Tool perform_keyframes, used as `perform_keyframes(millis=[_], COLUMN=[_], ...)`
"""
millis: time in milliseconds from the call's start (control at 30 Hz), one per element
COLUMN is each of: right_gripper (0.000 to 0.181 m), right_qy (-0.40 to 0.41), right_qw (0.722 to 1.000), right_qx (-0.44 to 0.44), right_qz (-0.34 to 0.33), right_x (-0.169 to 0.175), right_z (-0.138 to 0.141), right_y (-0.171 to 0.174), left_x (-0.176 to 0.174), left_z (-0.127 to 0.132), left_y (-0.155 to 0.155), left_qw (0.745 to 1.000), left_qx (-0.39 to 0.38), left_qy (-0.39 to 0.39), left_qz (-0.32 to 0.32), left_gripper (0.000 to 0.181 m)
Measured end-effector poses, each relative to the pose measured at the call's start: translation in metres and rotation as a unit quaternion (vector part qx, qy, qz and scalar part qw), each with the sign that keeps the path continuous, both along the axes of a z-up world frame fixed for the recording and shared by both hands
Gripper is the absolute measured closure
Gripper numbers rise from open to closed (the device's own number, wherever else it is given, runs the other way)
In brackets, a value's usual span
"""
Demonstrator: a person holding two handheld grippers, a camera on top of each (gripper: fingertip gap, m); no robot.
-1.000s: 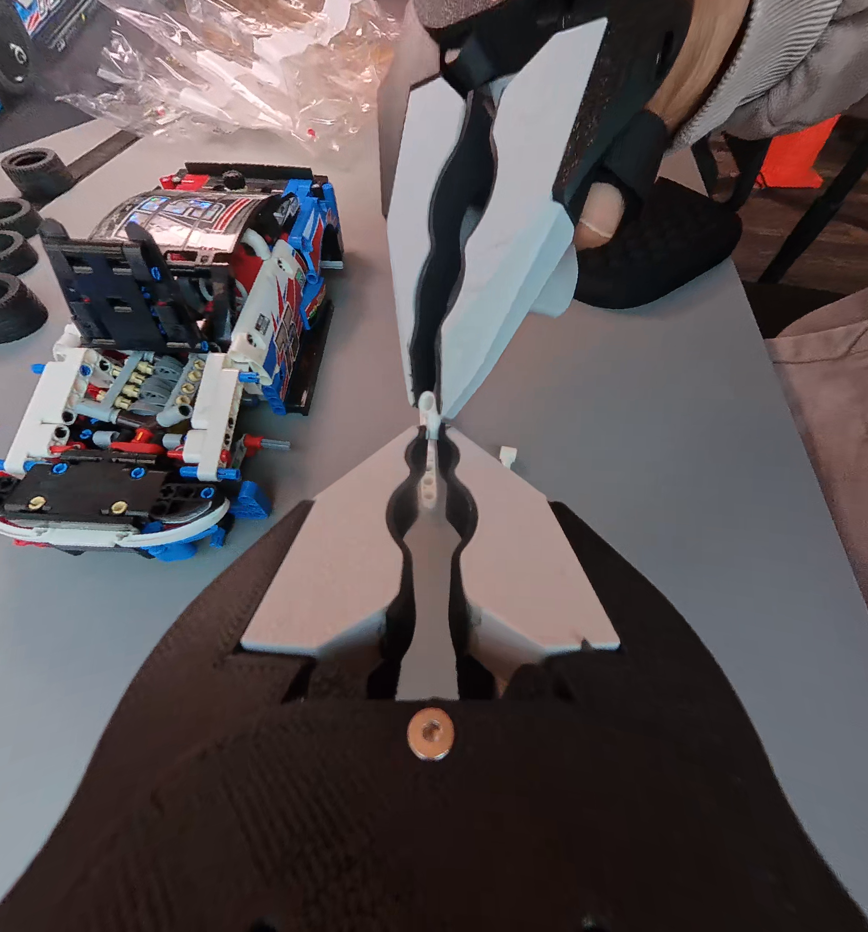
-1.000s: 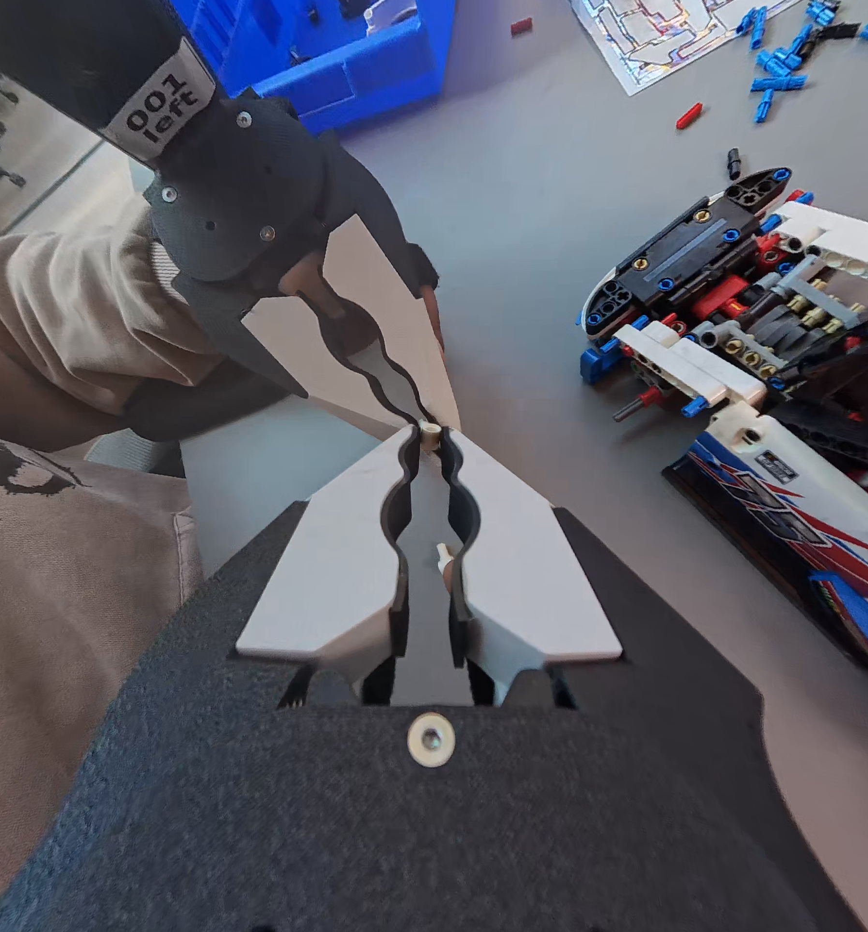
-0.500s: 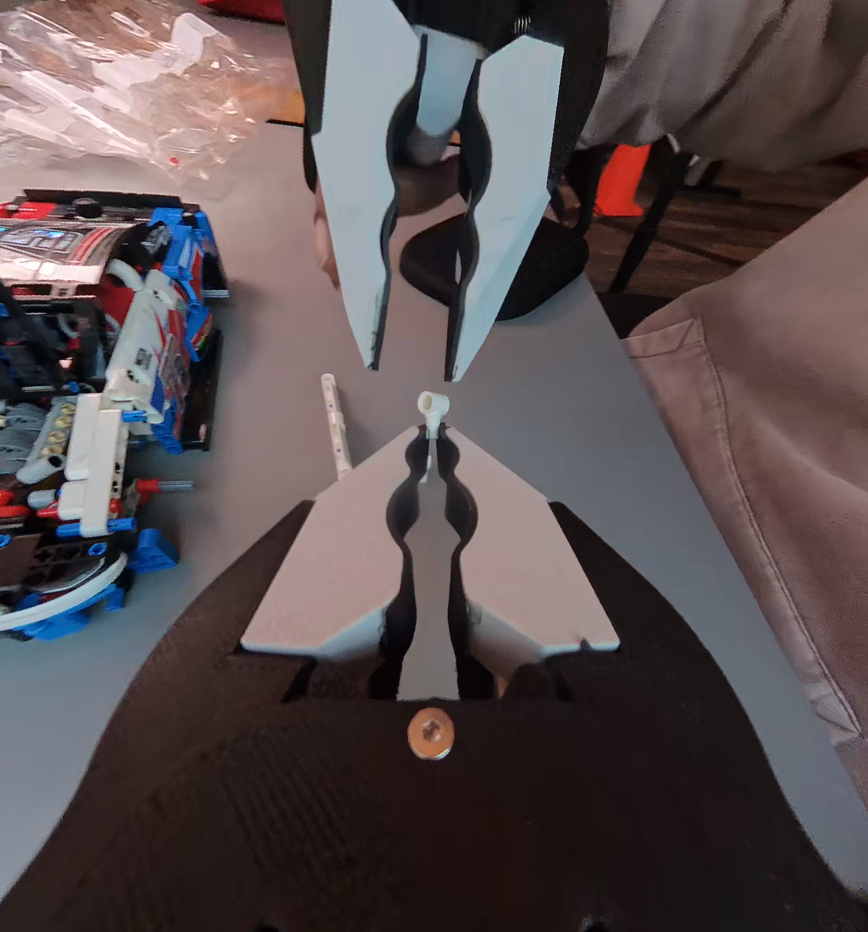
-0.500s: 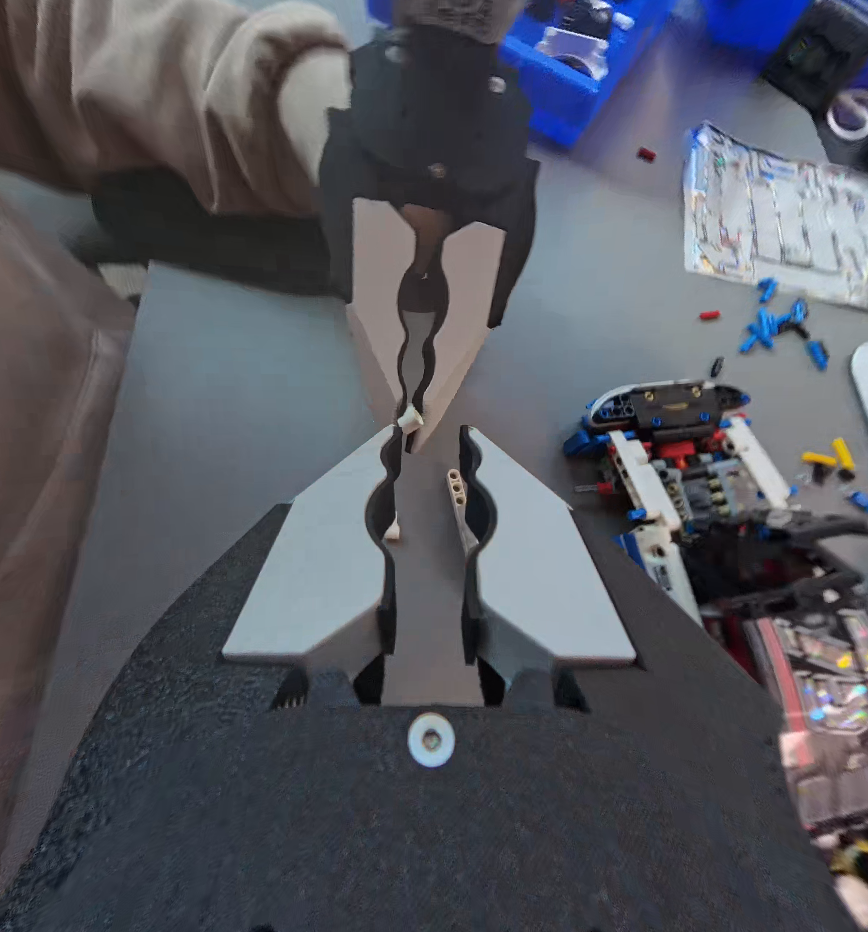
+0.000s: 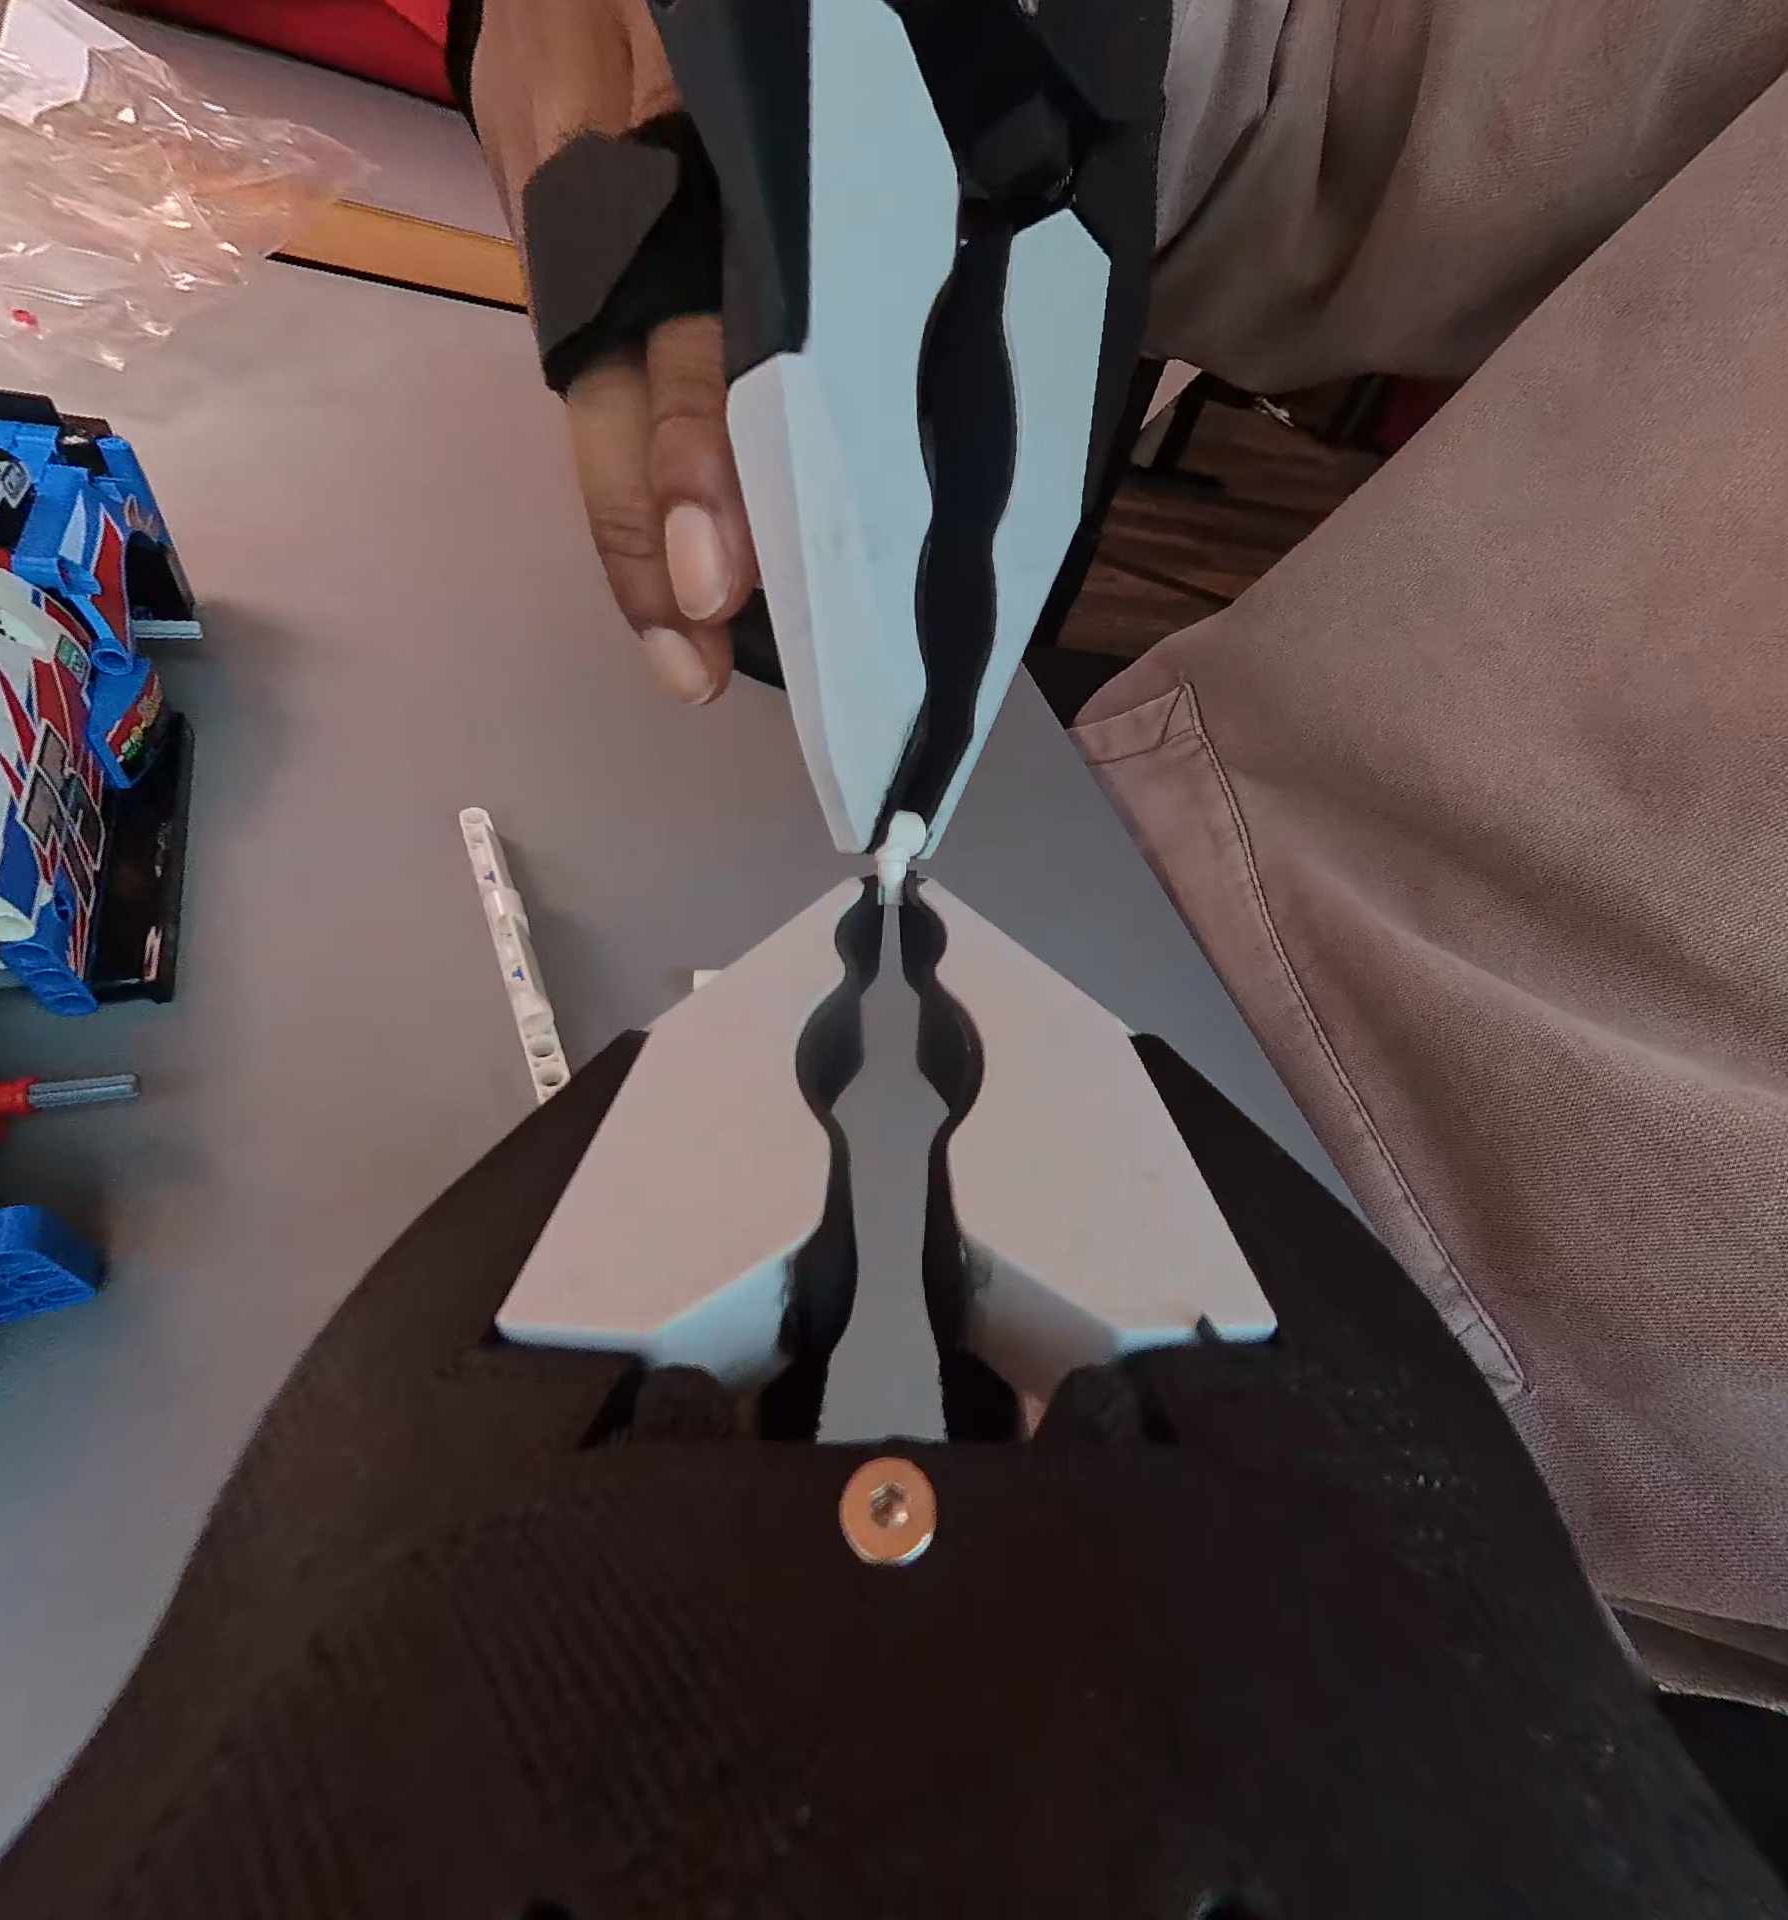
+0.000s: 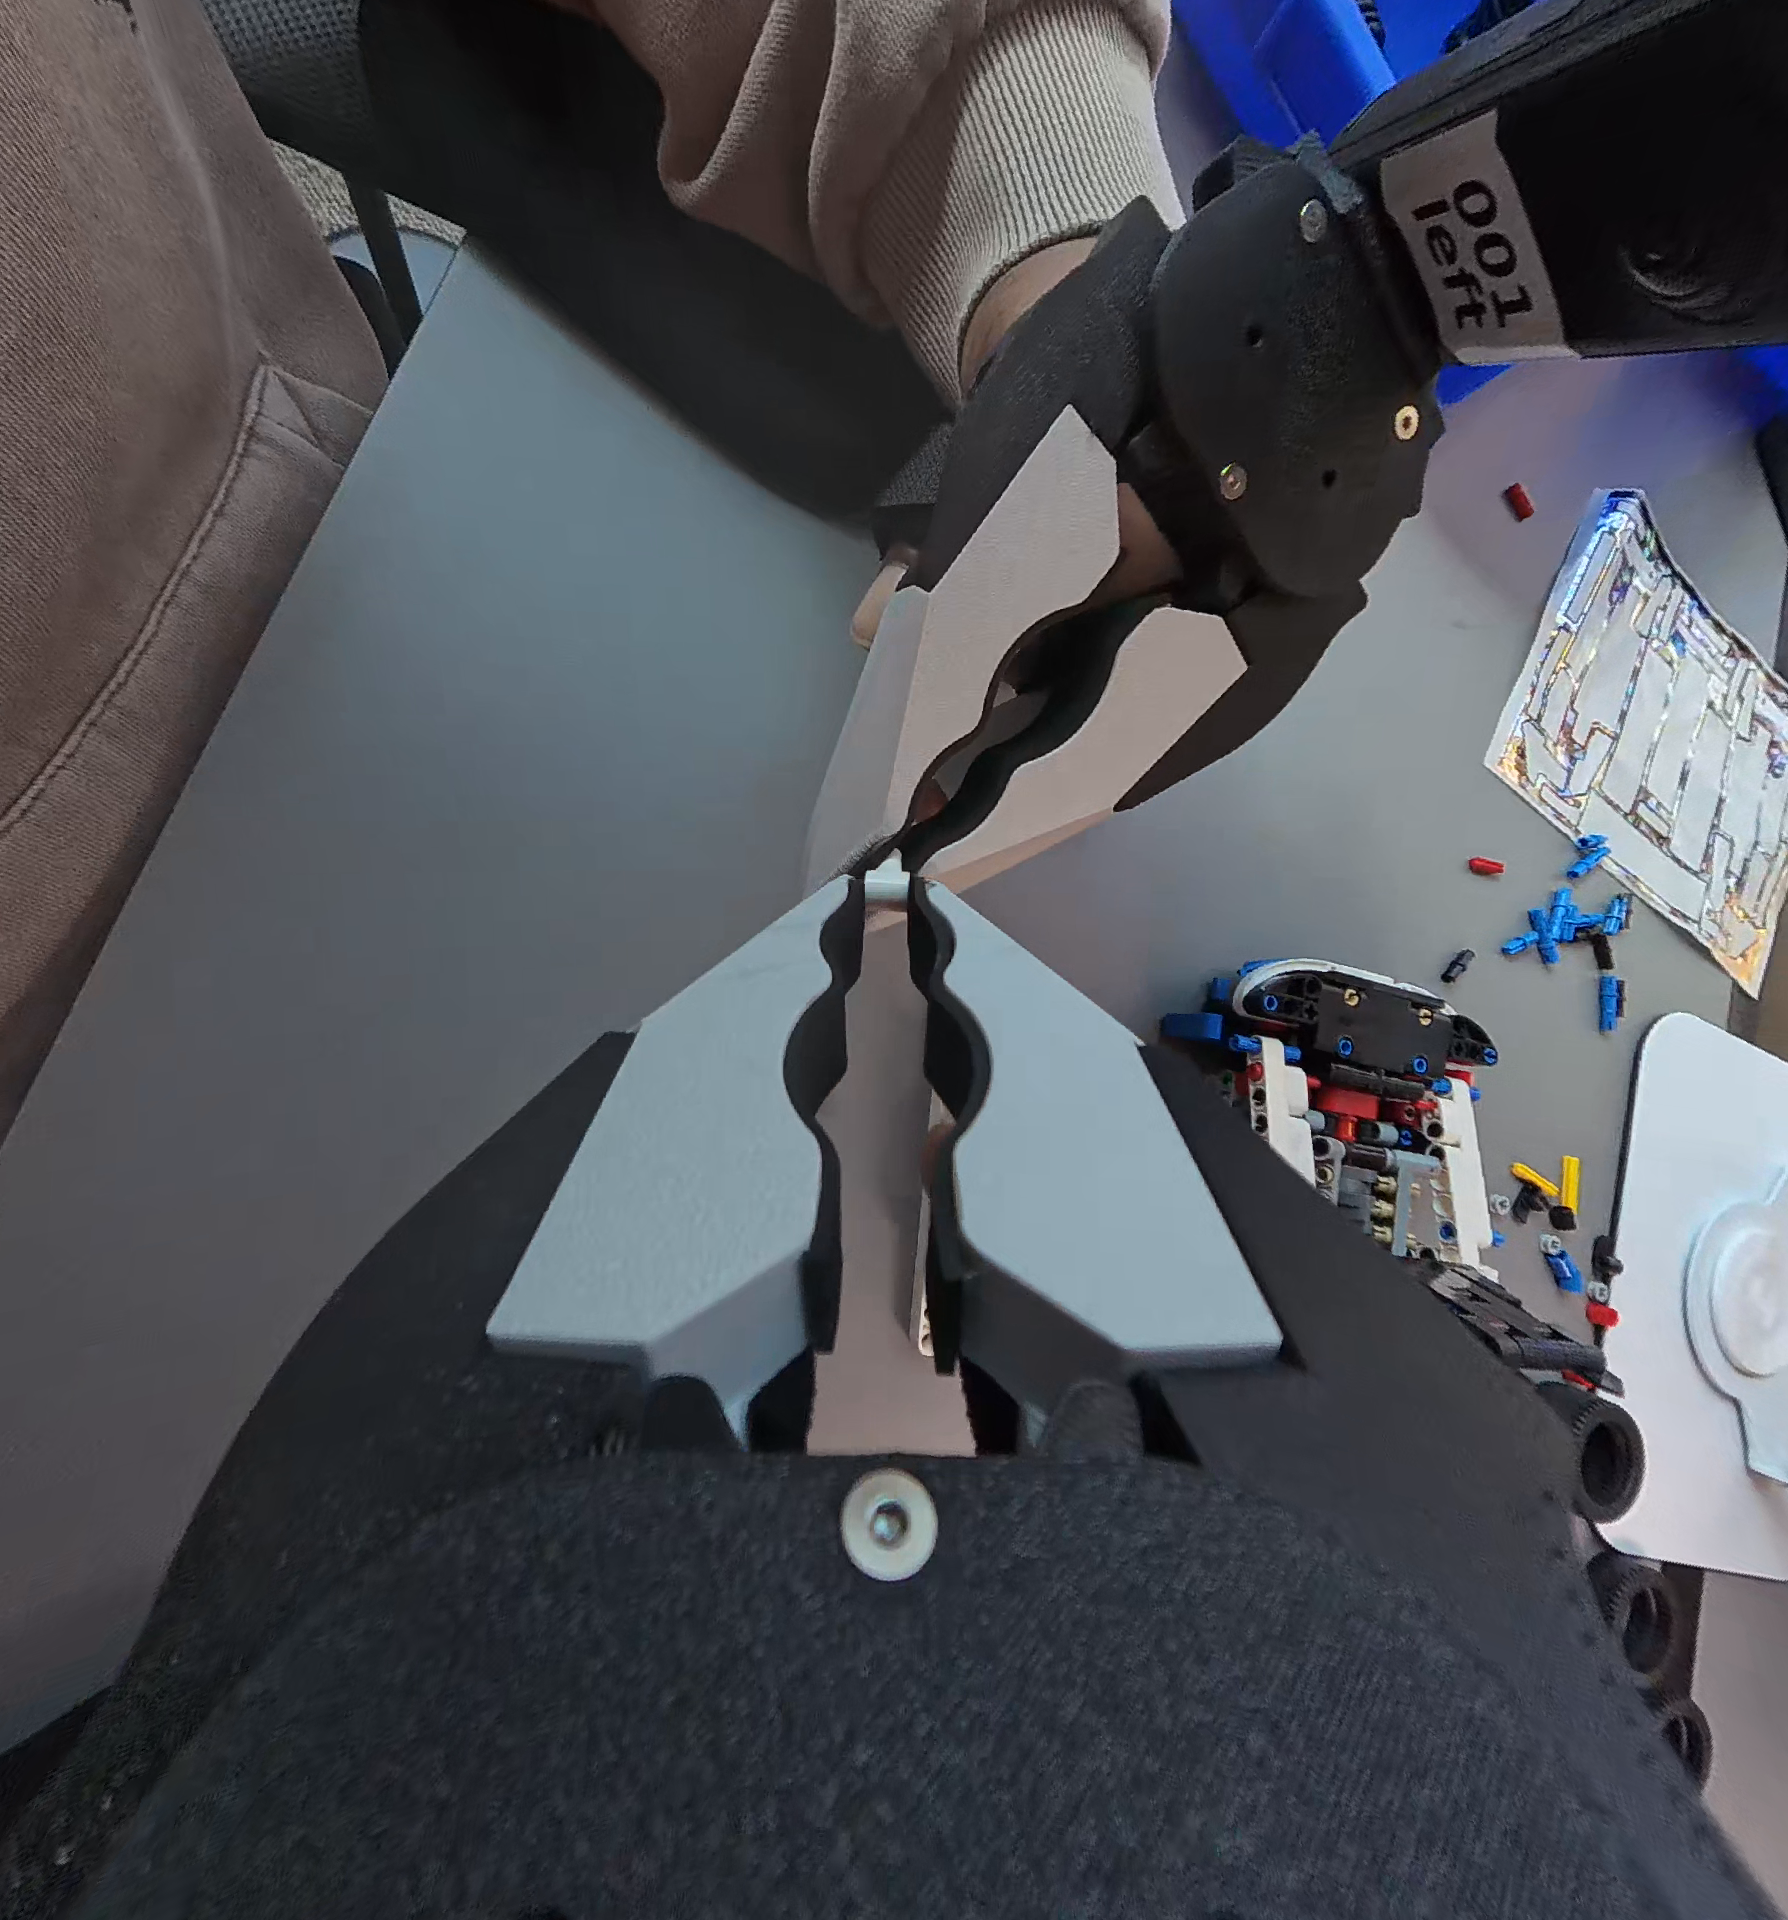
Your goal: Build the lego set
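A small white connector piece [image 5: 905, 834] is held between both grippers above the grey table [image 5: 350, 623]. My left gripper [image 5: 892, 888] is shut on its thin stem. My right gripper [image 5: 900, 840] comes down from above and is shut on its round head. In the right wrist view the right gripper [image 6: 885, 883] pinches the same piece [image 6: 885, 885], and the left gripper [image 6: 895, 857] meets it tip to tip from the upper right. A white holed beam [image 5: 511, 956] lies loose on the table to the left. The partly built car [image 5: 38, 779] stands at the left edge and also shows in the right wrist view [image 6: 1357, 1091].
Clear plastic bags [image 5: 90, 208] lie at the far left. A sticker sheet [image 6: 1648, 748], loose blue pins [image 6: 1565, 920], a white flat plate [image 6: 1742, 1278] and blue bins [image 6: 1316, 52] are at the right. The person's trouser leg [image 5: 1492, 831] borders the table edge. Less than 4 cm separates the two grippers' tips.
The right gripper opened and drew back from the connector half a second ago, then came back and shut on its head. The left gripper kept its hold throughout.
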State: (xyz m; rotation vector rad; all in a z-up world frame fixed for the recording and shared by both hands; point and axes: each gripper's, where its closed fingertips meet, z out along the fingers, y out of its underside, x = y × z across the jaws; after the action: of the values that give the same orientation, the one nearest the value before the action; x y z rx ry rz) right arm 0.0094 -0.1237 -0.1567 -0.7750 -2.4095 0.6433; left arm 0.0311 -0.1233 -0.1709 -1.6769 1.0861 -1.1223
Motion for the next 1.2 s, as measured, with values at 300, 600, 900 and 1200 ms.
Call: perform_keyframes(millis=[300,600,900,1200], right_gripper=[0.175,0.175,0.175,0.175], right_qy=[-0.184,-0.253,-0.237,-0.231], right_qw=[0.974,0.955,0.958,0.958], right_qx=[0.059,0.107,0.108,0.122], right_qz=[-0.117,-0.110,-0.119,-0.115], right_x=[-0.006,-0.007,-0.007,-0.006], right_z=[-0.028,-0.061,-0.065,-0.072], right_y=[0.050,0.061,0.061,0.061], left_x=[-0.050,-0.039,-0.039,-0.038], left_z=[-0.042,-0.063,-0.060,-0.058], left_y=[0.051,0.050,0.054,0.053], left_qw=[0.961,0.951,0.948,0.951], left_qx=[0.085,0.085,0.095,0.092], left_qy=[0.196,0.245,0.243,0.236], left_qz=[0.176,0.170,0.184,0.180], left_gripper=[0.162,0.160,0.168,0.168])
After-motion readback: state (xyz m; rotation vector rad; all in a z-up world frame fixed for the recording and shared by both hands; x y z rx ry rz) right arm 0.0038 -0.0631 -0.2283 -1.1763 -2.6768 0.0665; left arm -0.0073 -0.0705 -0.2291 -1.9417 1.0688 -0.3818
